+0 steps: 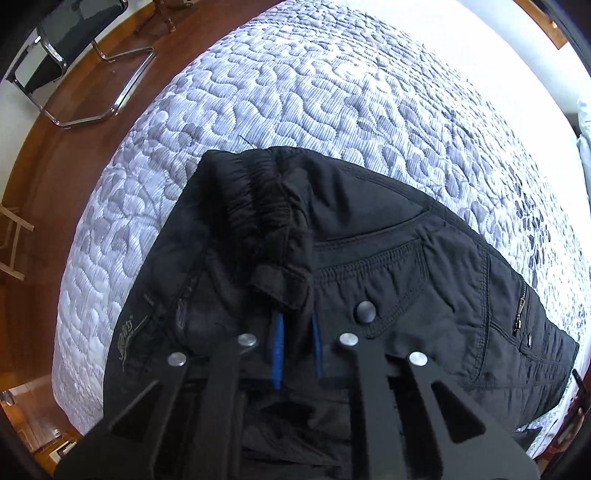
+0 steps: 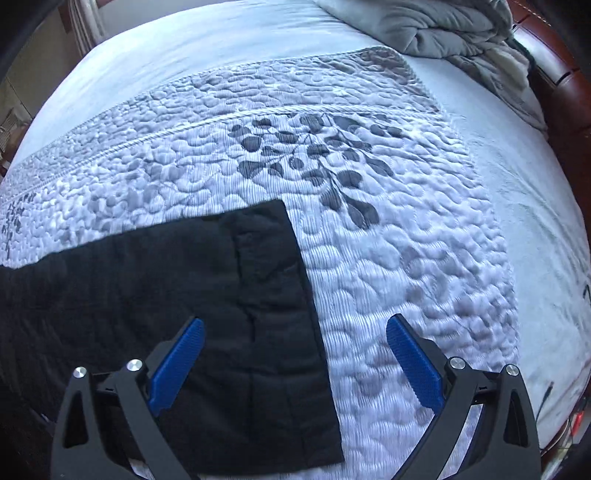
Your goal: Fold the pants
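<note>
Black padded pants (image 1: pixel 388 266) lie on a quilted white-grey bedspread (image 1: pixel 332 92). In the left wrist view my left gripper (image 1: pixel 297 325) is shut on the waistband (image 1: pixel 280 288); only the blue pads (image 1: pixel 277 350) show beneath the bunched fabric. A snap button (image 1: pixel 365 312) and a zip pocket (image 1: pixel 521 310) show on the waist part. In the right wrist view the leg end of the pants (image 2: pixel 221 314) lies flat, its hem edge running down the middle. My right gripper (image 2: pixel 295 332) is open above it, the left finger (image 2: pixel 177 365) over the cloth, the right finger (image 2: pixel 413 365) over the bedspread (image 2: pixel 406 221).
A grey rumpled duvet (image 2: pixel 443 33) lies at the bed's far right by a brown headboard (image 2: pixel 565 96). A chrome-frame chair (image 1: pixel 74 55) stands on the wooden floor (image 1: pixel 44 177) left of the bed.
</note>
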